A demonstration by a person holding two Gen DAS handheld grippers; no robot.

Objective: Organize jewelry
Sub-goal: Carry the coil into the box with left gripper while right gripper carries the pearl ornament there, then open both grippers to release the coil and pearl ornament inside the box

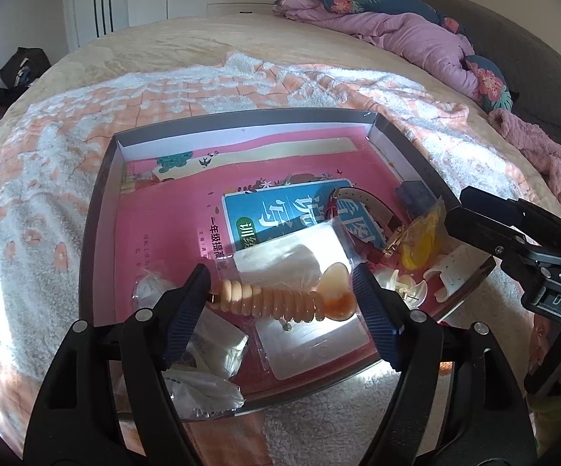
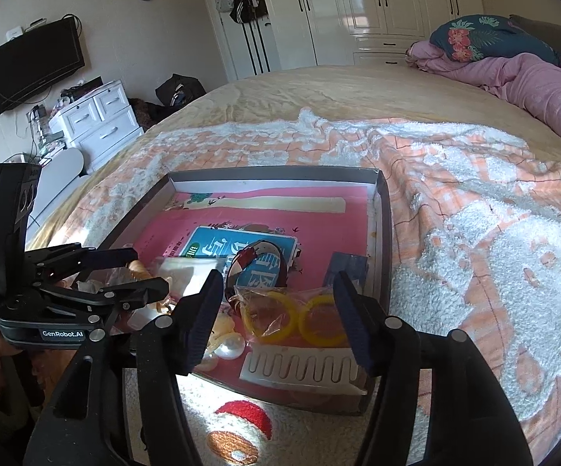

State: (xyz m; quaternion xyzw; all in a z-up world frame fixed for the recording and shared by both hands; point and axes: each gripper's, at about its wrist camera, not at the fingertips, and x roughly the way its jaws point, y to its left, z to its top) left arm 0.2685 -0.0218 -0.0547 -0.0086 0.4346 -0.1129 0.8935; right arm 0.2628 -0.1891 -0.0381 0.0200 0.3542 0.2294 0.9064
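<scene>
A shallow grey box (image 1: 101, 178) on the bed holds jewelry on a pink book (image 1: 171, 217). My left gripper (image 1: 280, 295) spans an orange beaded bracelet (image 1: 276, 301) with a shell-like end, its fingers at both ends of it. It seems held above clear packets (image 1: 307, 345). My right gripper (image 2: 278, 310) is open over a clear bag of yellow rings (image 2: 292, 316), near a white comb-like clip (image 2: 299, 367), pearly pieces (image 2: 230, 345) and a red-and-white strap (image 2: 253, 260). In the left wrist view the right gripper (image 1: 470, 209) hovers by the yellow bag (image 1: 422, 240).
The box (image 2: 383, 240) lies on a peach-and-white fleece blanket (image 2: 474, 233). A pink quilt (image 2: 532, 81) and floral pillow (image 2: 486, 39) lie at the bed's far right. White drawers (image 2: 98, 124), a TV (image 2: 33, 66) and wardrobes (image 2: 377, 4) stand beyond the bed.
</scene>
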